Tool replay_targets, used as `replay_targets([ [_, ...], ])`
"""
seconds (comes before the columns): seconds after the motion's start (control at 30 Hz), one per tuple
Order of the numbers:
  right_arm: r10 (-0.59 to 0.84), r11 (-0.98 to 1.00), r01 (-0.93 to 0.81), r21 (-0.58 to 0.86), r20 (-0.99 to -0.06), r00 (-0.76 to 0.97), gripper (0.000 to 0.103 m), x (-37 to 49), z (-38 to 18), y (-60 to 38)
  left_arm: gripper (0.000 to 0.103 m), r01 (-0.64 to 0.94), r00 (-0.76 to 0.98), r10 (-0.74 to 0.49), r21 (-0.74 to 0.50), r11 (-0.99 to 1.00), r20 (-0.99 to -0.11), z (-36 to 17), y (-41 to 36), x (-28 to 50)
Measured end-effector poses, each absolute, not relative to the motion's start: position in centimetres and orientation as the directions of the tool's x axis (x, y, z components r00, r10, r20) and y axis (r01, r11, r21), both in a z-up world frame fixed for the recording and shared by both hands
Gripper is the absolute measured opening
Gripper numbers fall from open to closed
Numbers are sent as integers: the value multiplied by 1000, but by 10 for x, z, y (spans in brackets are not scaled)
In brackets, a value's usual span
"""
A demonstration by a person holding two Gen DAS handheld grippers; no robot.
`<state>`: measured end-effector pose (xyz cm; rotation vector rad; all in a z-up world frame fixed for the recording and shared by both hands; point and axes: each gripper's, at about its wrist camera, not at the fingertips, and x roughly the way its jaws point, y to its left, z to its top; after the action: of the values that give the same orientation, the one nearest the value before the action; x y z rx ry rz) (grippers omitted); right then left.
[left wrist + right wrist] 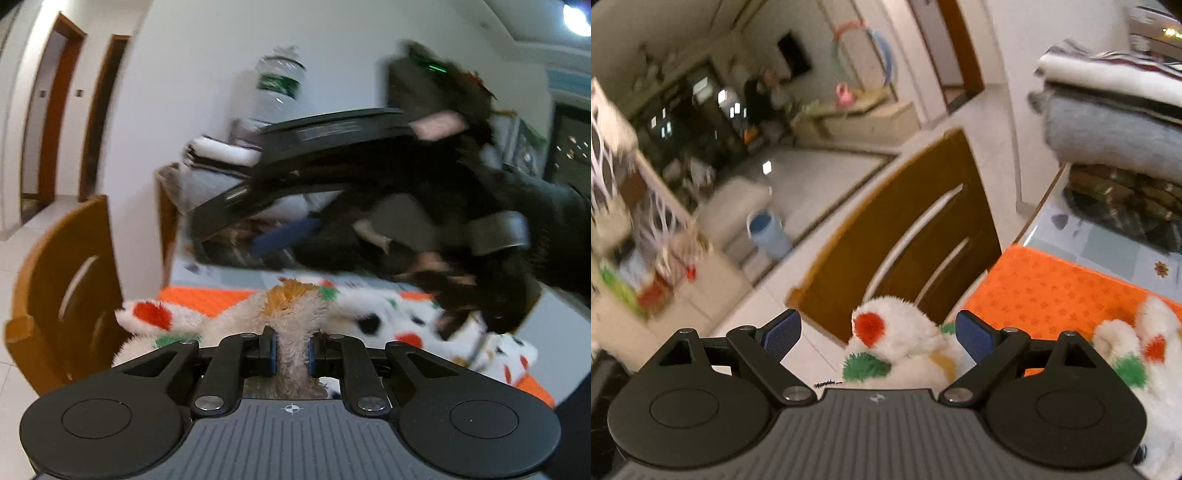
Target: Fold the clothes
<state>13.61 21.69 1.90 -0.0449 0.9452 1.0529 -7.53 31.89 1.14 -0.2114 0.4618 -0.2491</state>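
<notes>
Orange mat (1045, 291) covers the table corner; wooden chair (897, 240) stands just beside it. Fuzzy white garment (388, 314) with red, green and black spots lies on the mat, long axis running across the left wrist view, one end overhanging toward the chair. Left gripper (290, 350) narrow, clamped on a raised fold of the garment. Right gripper (877, 332) wide, nothing pinched, fleece end below its jaws.
</notes>
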Motion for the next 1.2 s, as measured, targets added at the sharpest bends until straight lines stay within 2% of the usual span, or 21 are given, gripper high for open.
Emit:
replay_targets([
  [0.2,627,545,-773,326,-770,117,94,129,-33,247,21,249,794,-366,-288,924,-486,-13,303,-73],
  [0.23,614,556,-769,315,-779,125,92,128,-40,248,27,254,787,-374,-295,921,-490,-17,302,-76],
  [0.27,603,569,-765,303,-786,137,88,128,-48,249,38,257,781,-381,-302,918,-494,-20,302,-79],
  [0.3,595,577,-762,294,-791,145,85,127,-55,250,42,256,781,-382,-304,918,-494,-22,302,-84],
  [0.37,582,596,-751,285,-797,160,61,127,-65,250,56,248,796,-366,-291,924,-483,-20,305,-95],
  [0.4,584,601,-743,294,-796,158,52,128,-69,248,59,239,806,-353,-284,928,-475,-19,308,-103],
  [0.43,592,608,-731,310,-790,158,33,128,-70,245,62,225,817,-337,-280,933,-467,-17,309,-109],
  [0.47,600,615,-718,326,-784,158,21,129,-71,241,64,203,831,-315,-278,939,-458,-15,313,-117],
  [0.63,679,618,-676,401,-705,203,19,138,-46,212,72,12,902,-151,-326,945,-405,-6,349,-157],
  [0.73,703,615,-669,417,-675,225,16,142,-27,196,73,-90,891,-100,-387,917,-444,-17,367,-158],
  [0.9,715,610,-672,420,-657,239,14,147,-13,180,77,-206,870,-95,-532,821,-484,-47,391,-138],
  [1.1,716,619,-657,430,-652,247,13,148,-15,165,74,-295,828,-184,-690,661,-530,-88,402,-118],
  [1.13,717,619,-656,432,-652,248,13,148,-15,163,68,-285,824,-215,-712,641,-524,-91,399,-114],
  [1.2,717,621,-653,434,-651,249,12,148,-15,160,41,-260,832,-251,-747,612,-495,-92,394,-112],
])
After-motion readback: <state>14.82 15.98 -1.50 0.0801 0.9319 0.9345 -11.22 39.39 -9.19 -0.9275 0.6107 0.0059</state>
